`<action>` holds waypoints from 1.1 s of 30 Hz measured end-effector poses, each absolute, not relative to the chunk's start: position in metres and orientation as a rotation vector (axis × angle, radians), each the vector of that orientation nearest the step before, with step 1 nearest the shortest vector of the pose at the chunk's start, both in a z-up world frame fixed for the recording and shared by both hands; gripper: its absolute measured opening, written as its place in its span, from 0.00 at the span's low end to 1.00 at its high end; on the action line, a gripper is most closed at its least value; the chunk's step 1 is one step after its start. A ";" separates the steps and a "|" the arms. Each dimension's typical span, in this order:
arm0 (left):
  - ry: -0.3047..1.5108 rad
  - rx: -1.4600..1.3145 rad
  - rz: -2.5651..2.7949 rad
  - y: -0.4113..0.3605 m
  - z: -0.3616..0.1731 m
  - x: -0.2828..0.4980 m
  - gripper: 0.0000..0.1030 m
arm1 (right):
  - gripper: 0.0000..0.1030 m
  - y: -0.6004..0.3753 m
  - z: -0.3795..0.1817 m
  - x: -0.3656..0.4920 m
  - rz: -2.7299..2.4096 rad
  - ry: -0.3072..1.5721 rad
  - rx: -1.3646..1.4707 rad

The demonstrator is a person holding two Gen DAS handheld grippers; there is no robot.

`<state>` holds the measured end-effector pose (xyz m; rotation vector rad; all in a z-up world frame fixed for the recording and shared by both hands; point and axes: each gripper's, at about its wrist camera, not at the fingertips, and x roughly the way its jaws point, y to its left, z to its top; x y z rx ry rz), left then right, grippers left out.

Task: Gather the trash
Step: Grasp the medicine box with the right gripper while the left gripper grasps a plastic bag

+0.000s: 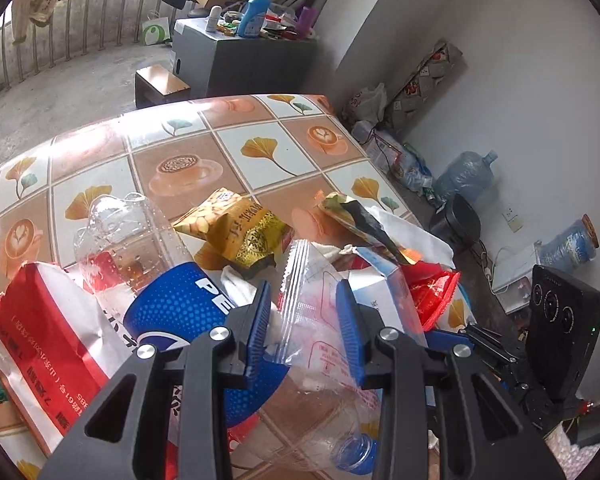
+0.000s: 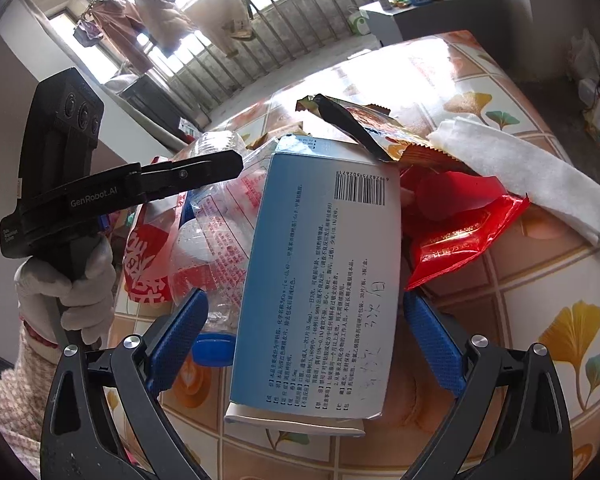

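Trash heaps a tiled tablecloth [image 1: 228, 148] (balcony railing [image 1: 100, 20] behind).

A heap of trash lies on the bench [image 1: 260, 128], crowded toward its near edge. In the left wrist view the plastic bottle [image 1: 132, 232] lies left of the snack packet [image 1: 240, 232], and a clear bag [image 1: 312, 312] sits between the fingers of the left tool [image 1: 306, 328]. To the right, the carton [image 2: 320, 280] lies between the right tool [image 2: 312, 344] fingers, with the tissue [image 2: 520, 176] behind it to the right.
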<state>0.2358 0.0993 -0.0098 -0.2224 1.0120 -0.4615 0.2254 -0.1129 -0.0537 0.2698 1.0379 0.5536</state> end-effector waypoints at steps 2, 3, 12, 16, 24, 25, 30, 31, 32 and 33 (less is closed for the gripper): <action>1.017 -0.263 -0.496 0.103 -0.008 0.228 0.32 | 0.91 -0.114 -0.056 0.226 0.561 1.041 0.279; 1.020 -0.288 -0.514 0.104 -0.008 0.225 0.32 | 0.91 -0.114 -0.057 0.226 0.563 1.043 0.281; 1.028 -0.413 -0.589 0.108 -0.007 0.189 0.22 | 0.84 -0.119 -0.058 0.221 0.579 1.033 0.292; 1.015 -0.398 -0.582 0.101 -0.007 0.176 0.19 | 0.75 -0.128 -0.061 0.218 0.581 1.028 0.327; 1.020 -0.377 -0.547 0.098 -0.016 0.163 0.16 | 0.69 -0.139 -0.060 0.211 0.574 1.011 0.350; 1.018 -0.366 -0.538 0.097 -0.016 0.162 0.14 | 0.69 -0.139 -0.059 0.210 0.573 1.006 0.352; 1.004 -0.368 -0.531 0.099 -0.014 0.156 0.02 | 0.68 -0.145 -0.054 0.206 0.589 0.986 0.390; 0.997 -0.368 -0.533 0.099 -0.012 0.154 0.01 | 0.68 -0.146 -0.053 0.205 0.595 0.981 0.394; 0.990 -0.365 -0.533 0.100 -0.010 0.152 0.01 | 0.68 -0.146 -0.052 0.203 0.599 0.977 0.395; 0.982 -0.363 -0.532 0.101 -0.008 0.150 0.01 | 0.68 -0.146 -0.051 0.201 0.602 0.972 0.396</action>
